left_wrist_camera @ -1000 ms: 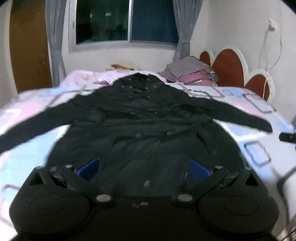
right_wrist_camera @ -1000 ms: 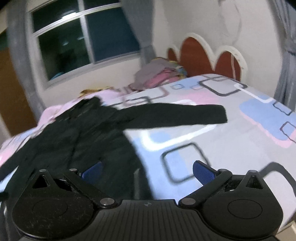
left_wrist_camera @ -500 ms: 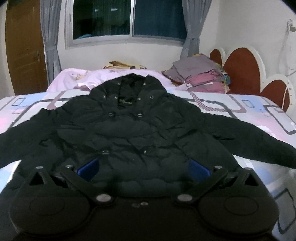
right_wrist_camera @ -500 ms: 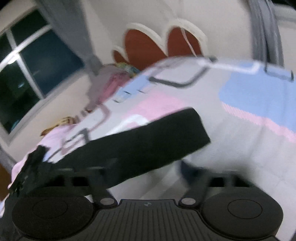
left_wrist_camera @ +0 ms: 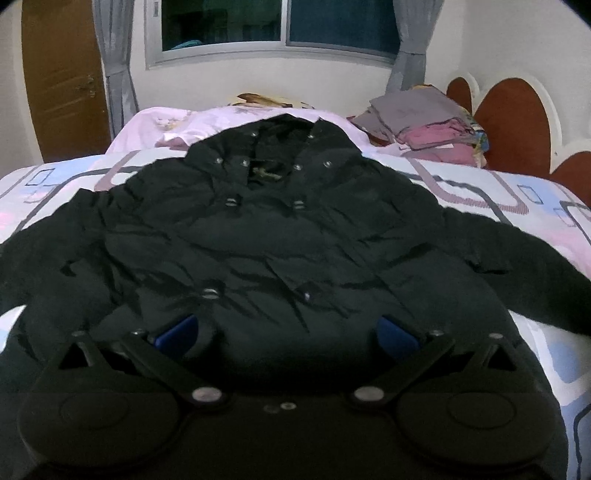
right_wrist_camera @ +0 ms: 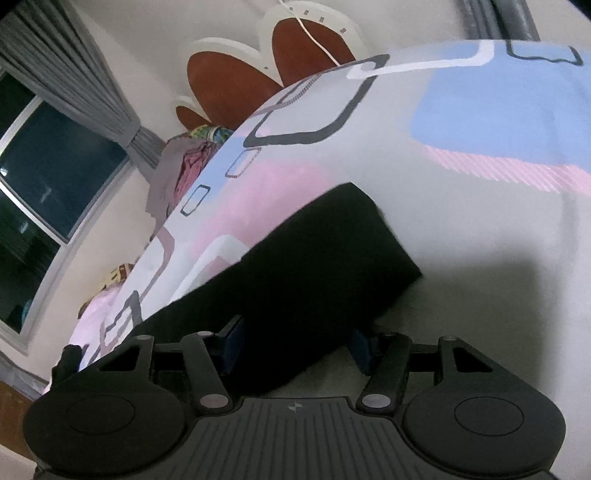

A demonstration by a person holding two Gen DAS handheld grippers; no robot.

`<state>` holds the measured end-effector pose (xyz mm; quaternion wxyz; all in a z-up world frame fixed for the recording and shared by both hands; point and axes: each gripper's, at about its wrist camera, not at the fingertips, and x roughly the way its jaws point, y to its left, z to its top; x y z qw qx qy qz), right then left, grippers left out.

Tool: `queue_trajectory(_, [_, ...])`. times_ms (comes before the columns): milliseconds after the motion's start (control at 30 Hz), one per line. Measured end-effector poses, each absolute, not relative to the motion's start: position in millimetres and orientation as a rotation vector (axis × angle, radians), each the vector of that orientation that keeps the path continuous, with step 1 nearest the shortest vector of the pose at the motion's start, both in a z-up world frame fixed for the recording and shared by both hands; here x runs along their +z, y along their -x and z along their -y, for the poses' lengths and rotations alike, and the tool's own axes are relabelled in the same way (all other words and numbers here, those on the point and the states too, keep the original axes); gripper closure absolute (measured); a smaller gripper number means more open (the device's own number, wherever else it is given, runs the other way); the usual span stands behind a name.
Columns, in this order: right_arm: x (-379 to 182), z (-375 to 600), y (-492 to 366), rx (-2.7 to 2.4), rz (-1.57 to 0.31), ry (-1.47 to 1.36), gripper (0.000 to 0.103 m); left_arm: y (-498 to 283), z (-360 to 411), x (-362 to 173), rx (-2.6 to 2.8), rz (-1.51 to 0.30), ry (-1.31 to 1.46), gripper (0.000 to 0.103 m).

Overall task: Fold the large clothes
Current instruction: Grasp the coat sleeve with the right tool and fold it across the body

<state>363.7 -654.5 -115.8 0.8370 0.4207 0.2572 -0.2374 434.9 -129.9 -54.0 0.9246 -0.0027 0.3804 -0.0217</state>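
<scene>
- The black jacket (left_wrist_camera: 280, 236) lies spread flat, front side up, on the bed (left_wrist_camera: 517, 192); its hood points toward the window (left_wrist_camera: 280, 22) and both sleeves reach outward to either side.
- The left gripper (left_wrist_camera: 288, 332) hangs over the jacket's lower body, its blue fingertips (left_wrist_camera: 177, 328) set wide apart — the hem area fills the gap between them, but neither pad presses the cloth, and whether they touch the jacket at all cannot be told.
- Toward the window from the jacket's hood sits a pale pink blanket (left_wrist_camera: 162, 125), and off the hood's right shoulder, near the headboard (left_wrist_camera: 513, 122), a pile of folded clothes (left_wrist_camera: 428, 122).
- The right gripper (right_wrist_camera: 295, 347) is at the jacket's right sleeve (right_wrist_camera: 295, 277), close to the cuff; the camera is tilted, so the bed slopes across the view.
- The sleeve runs straight between the blue pads (right_wrist_camera: 231, 347), which stand roughly half open, one on each side of the dark cloth and hard against it — the jaws hold steady at the sleeve's width, so this reads as a grip on the sleeve.
- The cuff end lies just beyond the right gripper's fingers, flat on the patterned sheet (right_wrist_camera: 480, 110), with the gripper's shadow falling beside it.
</scene>
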Motion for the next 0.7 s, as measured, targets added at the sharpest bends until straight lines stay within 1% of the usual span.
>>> queue_trajectory(33, [-113.7,654.6,-367.3,-0.505,-0.544,-0.882,0.051,-434.6,125.6,-50.6,-0.043,-0.774,0.01,0.0])
queue_trajectory(67, [-109.7,653.0,-371.1,-0.5,-0.541,-0.861,0.072,-434.6,120.2,-47.4,-0.041,-0.769,0.017,0.0])
queue_trajectory(133, [-98.4,645.8,-381.6,-0.492,-0.541,-0.795,0.086,-437.2,107.9,-43.6,-0.03,-0.786,0.029,0.0])
queue_trajectory(333, [-43.6,578.9,-420.1,-0.33,-0.479,-0.61,0.087,-442.7,59.9,-34.7,0.025,-0.81,0.045,0.0])
queue_trajectory(367, [-34.2,559.7,-428.1,-0.285,-0.479,-0.574,0.087,-442.6,52.6,-32.1,0.033,-0.804,0.041,0.002])
queue_trajectory(433, [-22.1,522.1,-442.9,-0.21,-0.493,-0.513,0.087,-443.8,42.2,-28.0,0.041,-0.796,0.008,0.01])
queue_trajectory(467, [-17.6,498.7,-450.6,-0.164,-0.5,-0.481,0.087,-444.3,38.0,-26.5,0.039,-0.79,0.006,0.016])
queue_trajectory(500, [-14.4,477.2,-456.4,-0.123,-0.506,-0.449,0.087,-445.9,32.0,-24.8,0.034,-0.787,0.016,0.018])
queue_trajectory(567, [-13.2,433.4,-469.0,-0.036,-0.524,-0.399,0.087,-449.9,21.5,-23.2,0.02,-0.78,0.033,0.017])
queue_trajectory(633, [-16.1,385.6,-478.4,0.043,-0.55,-0.352,0.087,-453.1,11.1,-23.2,0.004,-0.775,0.047,0.01])
queue_trajectory(667, [-19.6,366.2,-483.2,0.068,-0.563,-0.333,0.087,-454.2,5.7,-24.0,-0.013,-0.776,0.065,0.003])
queue_trajectory(700, [-23.5,342.5,-488.1,0.098,-0.584,-0.314,0.087,-455.6,-1.1,-24.9,-0.025,-0.775,0.084,0.001])
